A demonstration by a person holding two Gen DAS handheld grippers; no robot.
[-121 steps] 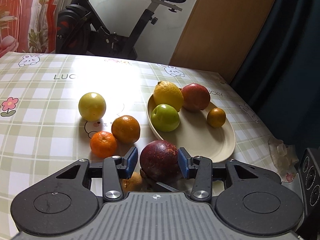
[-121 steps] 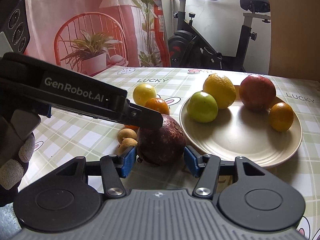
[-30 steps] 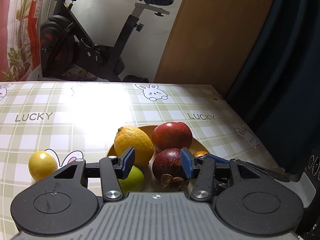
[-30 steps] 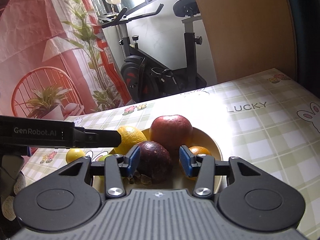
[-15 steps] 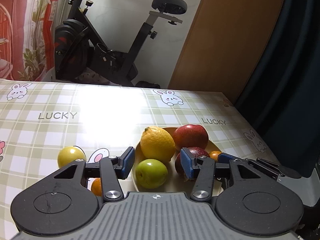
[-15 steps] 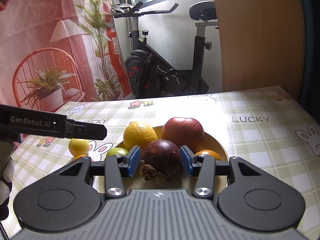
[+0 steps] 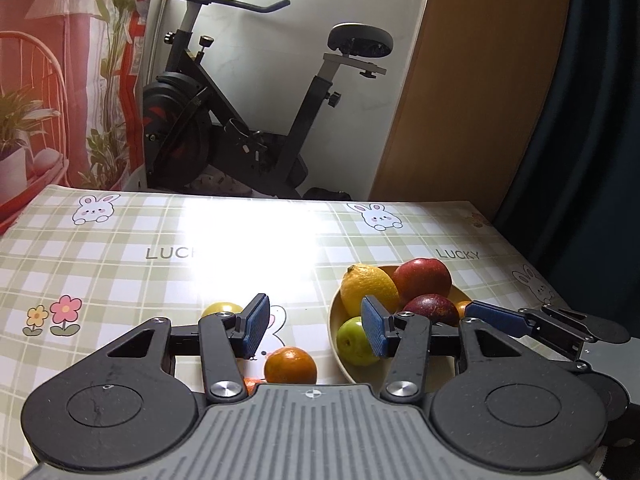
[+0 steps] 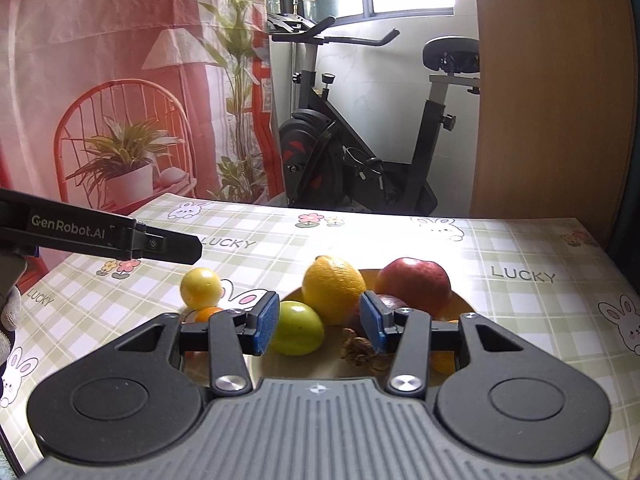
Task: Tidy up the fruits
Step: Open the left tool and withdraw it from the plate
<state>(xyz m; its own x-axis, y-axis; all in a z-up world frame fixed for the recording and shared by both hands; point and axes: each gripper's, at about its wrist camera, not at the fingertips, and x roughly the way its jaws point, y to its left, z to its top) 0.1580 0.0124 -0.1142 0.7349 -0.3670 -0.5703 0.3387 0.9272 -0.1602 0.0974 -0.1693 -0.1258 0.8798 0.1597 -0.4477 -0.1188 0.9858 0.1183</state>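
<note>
Both my grippers gape, holding nothing. Orange (image 7: 290, 365) sits on table just under/ahead of L gripper (image 7: 316, 326), left of plate (image 7: 335, 316); R gripper (image 8: 319, 322) over plate, prob farther.

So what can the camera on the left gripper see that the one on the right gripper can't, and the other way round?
Only the left view shows the whole orange on the tablecloth and the right gripper's blue-tipped finger reaching in beside the plate.

Only the right view shows the red curtain with its printed plant, the dried brown stem on the plate, and a gloved hand at the edge.

Both show the lemon, red apple, green fruit, dark purple fruit, the small yellow fruit off the plate, and the exercise bike.
</note>
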